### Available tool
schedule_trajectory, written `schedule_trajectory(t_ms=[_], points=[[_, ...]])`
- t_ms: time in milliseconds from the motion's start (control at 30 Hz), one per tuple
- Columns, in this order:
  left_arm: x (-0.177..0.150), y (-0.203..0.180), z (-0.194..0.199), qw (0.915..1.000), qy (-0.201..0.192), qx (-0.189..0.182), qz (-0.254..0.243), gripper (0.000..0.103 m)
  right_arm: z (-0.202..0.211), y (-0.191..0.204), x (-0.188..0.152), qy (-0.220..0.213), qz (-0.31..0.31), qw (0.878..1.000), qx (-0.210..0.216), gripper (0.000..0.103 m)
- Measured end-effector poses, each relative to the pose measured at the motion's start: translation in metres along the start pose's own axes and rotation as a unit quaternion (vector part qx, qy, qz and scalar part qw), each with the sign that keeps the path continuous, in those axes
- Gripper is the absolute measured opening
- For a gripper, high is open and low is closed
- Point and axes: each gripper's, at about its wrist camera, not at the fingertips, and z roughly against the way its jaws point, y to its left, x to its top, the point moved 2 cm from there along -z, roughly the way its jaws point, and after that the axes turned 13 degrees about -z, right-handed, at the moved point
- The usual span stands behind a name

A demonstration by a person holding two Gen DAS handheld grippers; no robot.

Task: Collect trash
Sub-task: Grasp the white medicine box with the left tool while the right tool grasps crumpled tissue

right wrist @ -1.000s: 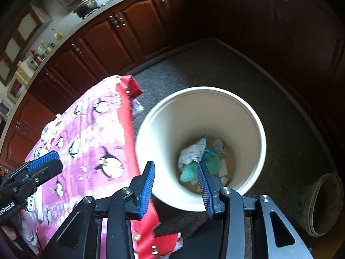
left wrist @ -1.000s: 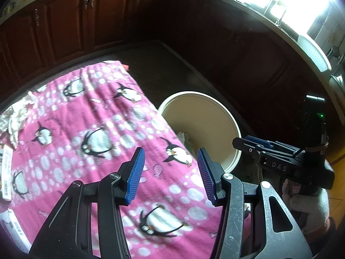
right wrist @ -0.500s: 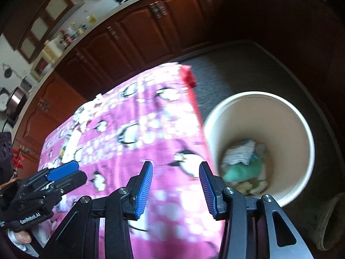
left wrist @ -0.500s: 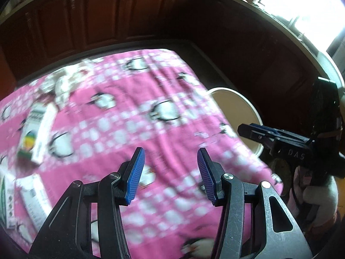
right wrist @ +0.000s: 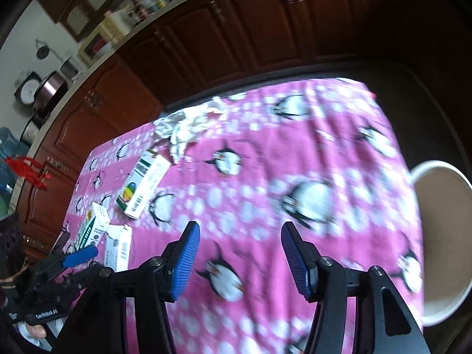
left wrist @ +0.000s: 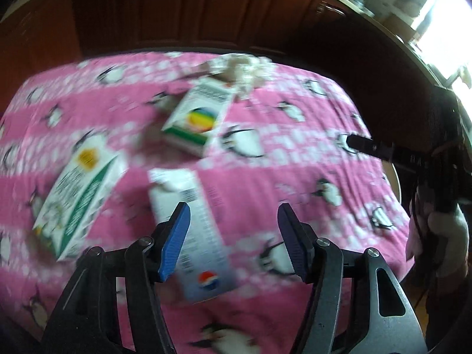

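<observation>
Pink cloth printed with penguins [left wrist: 295, 183] fills most of the left wrist view, and the trash lies scattered on it: a white carton with blue print [left wrist: 191, 230] at lower centre, a green-and-white box [left wrist: 79, 200] at the left, a box with a rainbow disc [left wrist: 197, 118] above the middle, and crumpled paper [left wrist: 242, 67] near the top edge. The left gripper [left wrist: 233, 236] hangs over the white carton with its jaws opening and nothing pressed between them; the carton shows partly behind the left finger. The right gripper appears at the right edge. In the right wrist view the right gripper [right wrist: 240, 256] is also opening and empty, over bare cloth at lower centre, well apart from the boxes and paper at the left. The cream bucket [right wrist: 442, 236] sits at the right edge, just beside the cloth. Both views are blurred, so a hurried close risks clipping only a carton corner, or pinching the loose cloth and dragging the other trash off.
</observation>
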Motion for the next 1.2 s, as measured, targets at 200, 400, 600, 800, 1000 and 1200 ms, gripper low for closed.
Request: schedule_trajectory(t_ms=[200, 400, 600, 800, 1000, 1200], points=[[-0.017, 0.025, -0.008, 0.9990, 0.011, -0.001, 0.043, 0.061, -0.038, 0.038, 0.029, 0.002, 0.026, 1.000, 0.002, 0.058], [-0.020, 0.026, -0.019, 0.9984, 0.014, 0.011, 0.054, 0.061, -0.078, 0.064, 0.064, -0.012, 0.040, 0.999, -0.008, 0.063], [-0.020, 0.030, -0.028, 0.9976, 0.024, 0.009, 0.065, 0.061, -0.123, 0.080, 0.093, -0.020, 0.058, 0.997, -0.037, 0.063], [-0.020, 0.030, -0.036, 0.9972, 0.038, 0.006, 0.063, 0.061, -0.148, 0.077, 0.099, -0.008, 0.058, 0.997, -0.042, 0.034], [-0.017, 0.031, -0.045, 0.9965, 0.055, 0.017, 0.060, 0.061, -0.107, 0.065, 0.086, -0.015, 0.056, 0.998, 0.000, 0.017], [-0.011, 0.024, -0.053, 0.9966, 0.062, 0.030, 0.045, 0.059, -0.047, 0.033, 0.057, -0.023, 0.053, 0.998, 0.021, 0.017]])
